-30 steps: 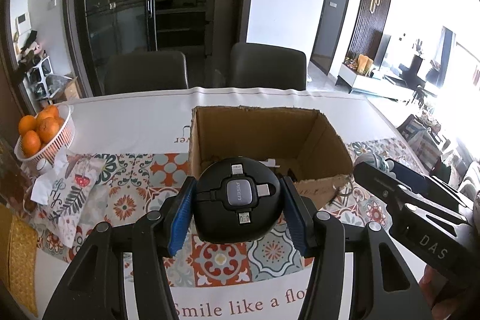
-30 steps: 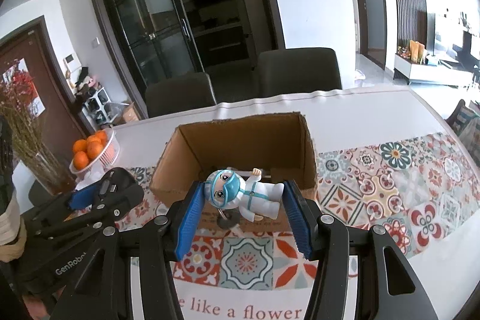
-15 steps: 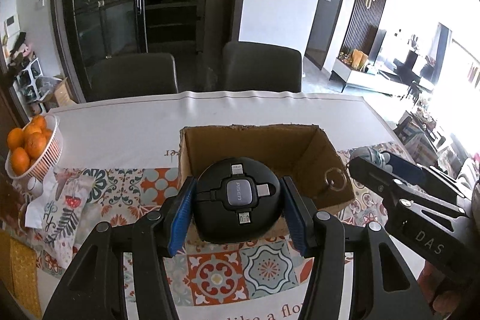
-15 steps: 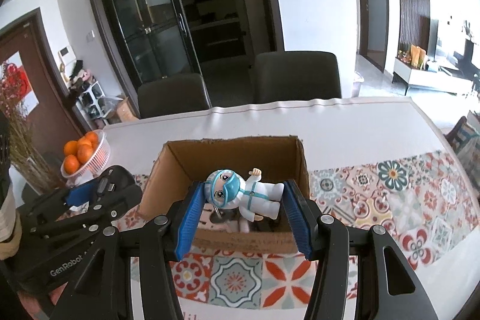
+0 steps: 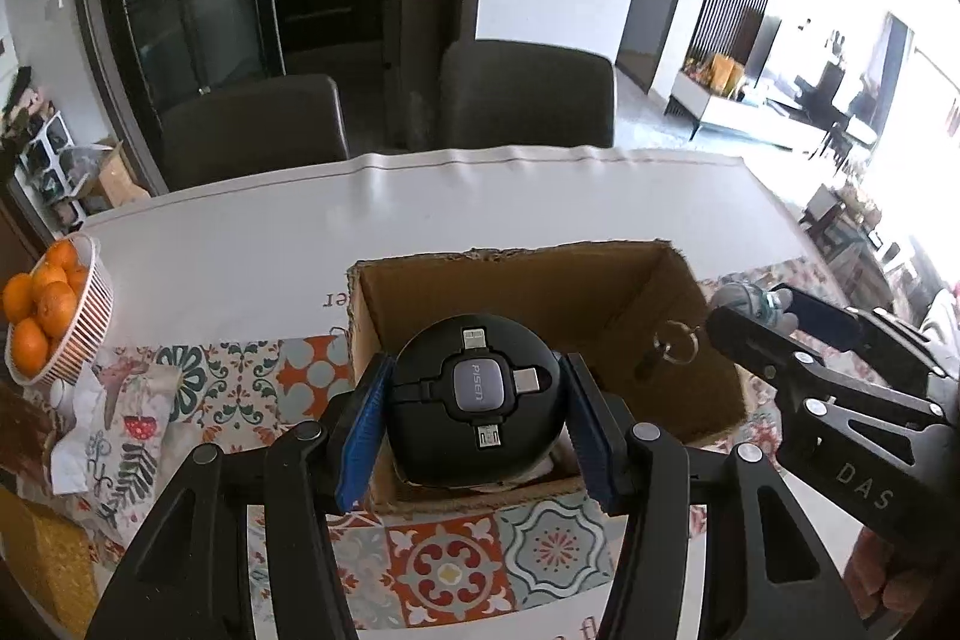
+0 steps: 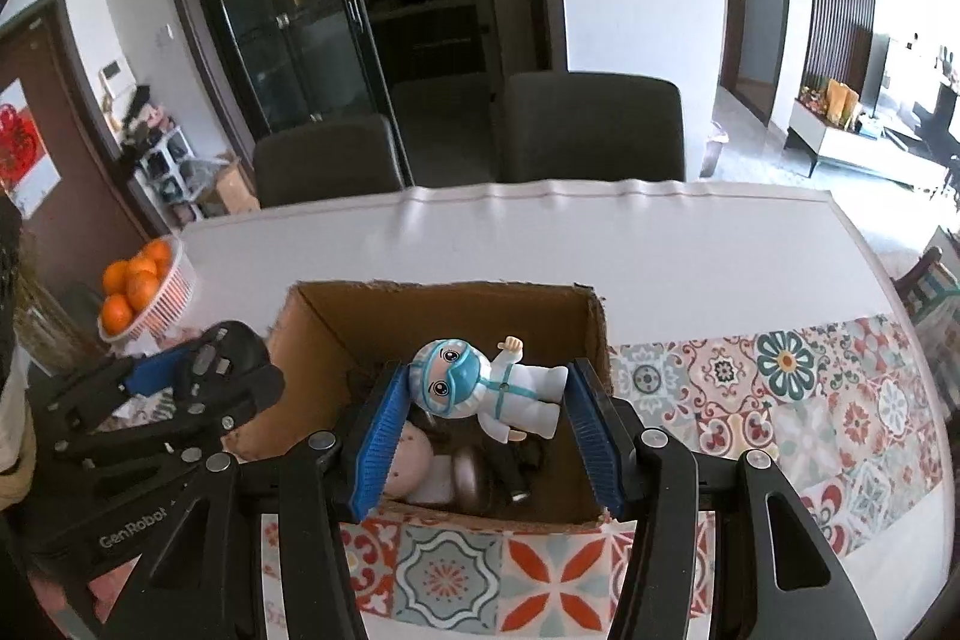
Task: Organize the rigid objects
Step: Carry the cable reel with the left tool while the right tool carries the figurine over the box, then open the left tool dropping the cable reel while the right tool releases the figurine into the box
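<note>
Both hands are hovering over the cardboard box (image 5: 600, 292) in the middle of each frame, each one carrying something. The left gripper (image 5: 477, 421) is clenching a round black cable hub (image 5: 477, 400) between its blue pads, low in the centre of the left wrist view, right above the box's near wall. The right gripper (image 6: 483, 424) is squeezing a small white figurine (image 6: 492, 388) in a protective suit, lying sideways across its pads, centre of the right wrist view, above the box's open mouth.

What is worrying me: the two tools are crowding the same opening. In the left view the right gripper is reaching in from the right edge, close to the box's right wall, so I judge a bump between them or against the cardboard could be knocking the light box askew on the patterned tablecloth (image 6: 780, 400). The hub is sitting over the near rim, so letting go here might be bouncing it off the edge instead of dropping it inside. The figurine's keyring (image 5: 675, 343) is dangling and could be snagging on the wall.

The things already in the box are mostly covered by the pads and the figurine; I am making out only a brownish rounded shape and something dark. The bowl of oranges (image 5: 45, 316) is cut off at the left edge.
</note>
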